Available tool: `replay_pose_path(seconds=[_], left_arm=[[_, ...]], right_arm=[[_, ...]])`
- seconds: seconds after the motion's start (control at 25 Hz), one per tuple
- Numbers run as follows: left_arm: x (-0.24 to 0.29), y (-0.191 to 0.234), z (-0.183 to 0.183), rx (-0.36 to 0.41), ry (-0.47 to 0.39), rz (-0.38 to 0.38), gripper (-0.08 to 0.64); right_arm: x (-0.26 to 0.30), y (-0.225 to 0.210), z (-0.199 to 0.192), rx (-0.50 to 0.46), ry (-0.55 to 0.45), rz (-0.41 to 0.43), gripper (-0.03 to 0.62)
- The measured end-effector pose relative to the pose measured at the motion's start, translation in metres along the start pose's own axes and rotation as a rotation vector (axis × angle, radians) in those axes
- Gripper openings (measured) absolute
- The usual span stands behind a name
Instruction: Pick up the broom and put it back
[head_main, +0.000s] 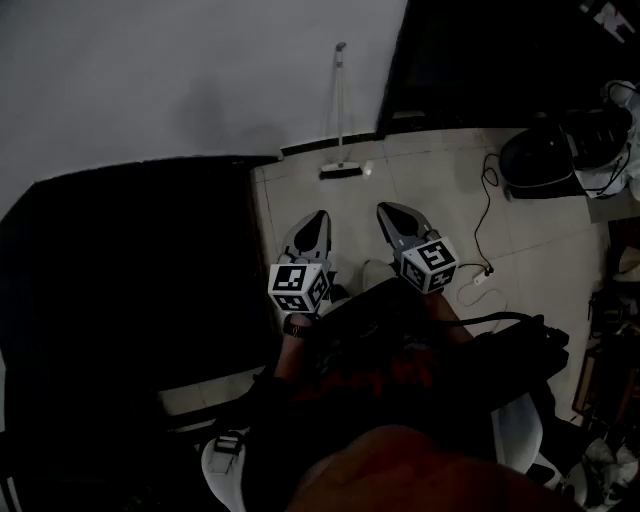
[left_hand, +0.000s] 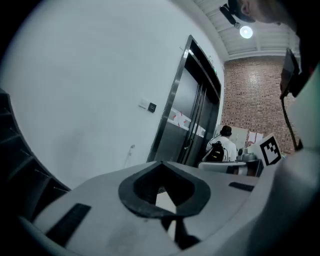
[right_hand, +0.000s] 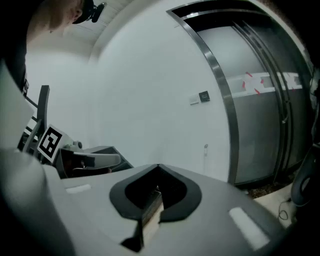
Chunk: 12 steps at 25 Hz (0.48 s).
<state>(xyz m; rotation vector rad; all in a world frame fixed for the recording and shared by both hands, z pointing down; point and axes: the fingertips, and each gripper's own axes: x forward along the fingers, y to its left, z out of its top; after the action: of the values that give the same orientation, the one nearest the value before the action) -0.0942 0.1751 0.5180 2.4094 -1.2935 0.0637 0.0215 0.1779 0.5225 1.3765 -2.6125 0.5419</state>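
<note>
I see the broom (head_main: 339, 115) at the far end of the room, well ahead of me, standing nearly upright. Its thin pale handle leans on the white wall (head_main: 180, 80) and ends in a small capped tip. The dark bristle head (head_main: 342, 172) lies flat on the light tiled floor (head_main: 430, 180) at the wall's foot, just left of the dark doorway (head_main: 480, 60). Nothing holds or touches it.

This is an elevator lobby in a building. Steel elevator doors (right_hand: 260, 120) and a call panel (right_hand: 203, 96) sit in a white wall (right_hand: 150, 75). There is a tiled floor (head_main: 440, 190) and a brick wall (left_hand: 255, 95).
</note>
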Motion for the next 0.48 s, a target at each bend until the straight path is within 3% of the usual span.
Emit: replay_pose_path(seconds=[0.24,0.36,0.48], left_arm=[[0.023,0.015,0.006,-0.045,-0.003,0.034,0.005],[0.079,0.017,0.014,-0.037,0.022,0.051,0.005],[0.15,0.049,0.015,-0.039,0.053,0.092,0.005]], right_arm=[[0.024,-0.028,0.02,-0.064,0.02,-0.005,0.002],[0.045,-0.087,0.025,-0.034,0.04,-0.007,0.002],[0.102,-0.151,0.019,0.012,0.073,0.009,0.002]])
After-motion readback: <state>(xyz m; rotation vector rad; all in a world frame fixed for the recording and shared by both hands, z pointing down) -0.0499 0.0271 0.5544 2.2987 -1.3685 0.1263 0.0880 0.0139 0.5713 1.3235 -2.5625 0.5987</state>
